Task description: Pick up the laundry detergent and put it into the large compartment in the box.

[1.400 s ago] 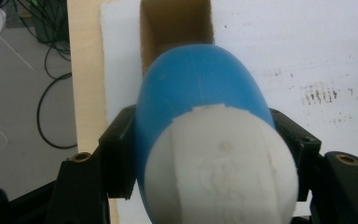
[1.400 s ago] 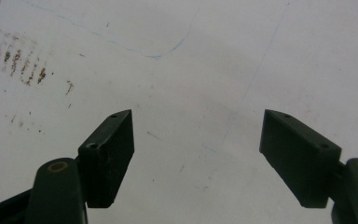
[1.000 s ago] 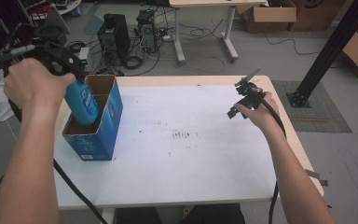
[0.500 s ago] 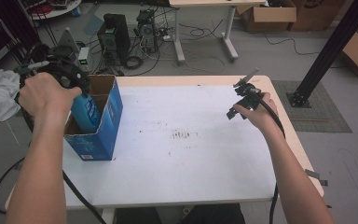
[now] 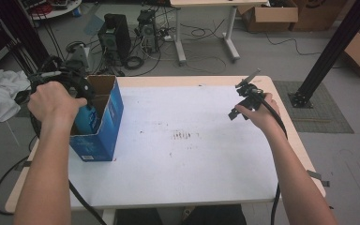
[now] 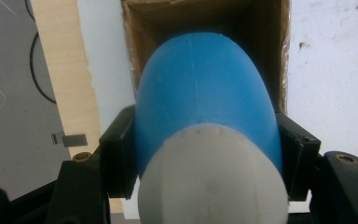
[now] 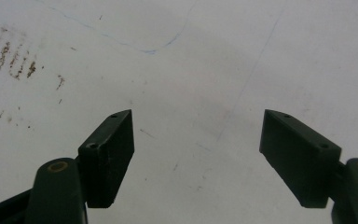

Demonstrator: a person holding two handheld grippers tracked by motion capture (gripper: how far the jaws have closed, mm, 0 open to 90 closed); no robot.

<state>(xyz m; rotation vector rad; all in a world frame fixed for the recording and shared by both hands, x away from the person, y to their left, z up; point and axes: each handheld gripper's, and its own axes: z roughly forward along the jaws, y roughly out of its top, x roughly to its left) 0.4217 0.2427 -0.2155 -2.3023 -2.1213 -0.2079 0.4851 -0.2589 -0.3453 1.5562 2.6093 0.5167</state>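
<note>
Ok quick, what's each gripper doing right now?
Left gripper: closed on the blue bottle, over the open blue box.
Right gripper: open, nothing between its jaws.

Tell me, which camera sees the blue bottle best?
The left gripper view: the blue bottle looms close between the jaws. The high view catches a sliver of it inside the box, behind the hand.

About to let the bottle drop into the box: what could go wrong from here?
The blue bottle fills most of the box opening, so it may catch on a cardboard wall. The left gripper grips it near the white cap, so it may tilt. The box stands near the table's edge and could shift.
</note>
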